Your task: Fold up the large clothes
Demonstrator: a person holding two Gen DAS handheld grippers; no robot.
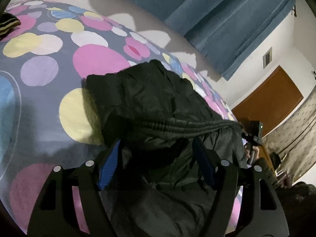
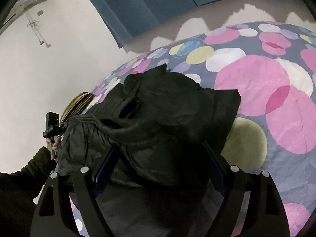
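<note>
Right now a big black jacket [image 1: 158,102] lies bunched up on the bed [image 1: 39,75], on a cover with pink, yellow and blue dots. The left claw [image 1: 156,162] has its two blue fingers [image 1: 108,167] spread wide, one on each side of the jacket's ribbed band [image 1: 177,124]. They do not pinch it. The right claw [image 2: 161,162] is wide too, with dark jacket cloth sitting between its fingers. A striped yellow and black cloth [image 2: 77,104] lies at the far edge of the bed, behind the jacket. A blue curtain [image 1: 217,15] hangs on the white wall [image 2: 59,69].
</note>
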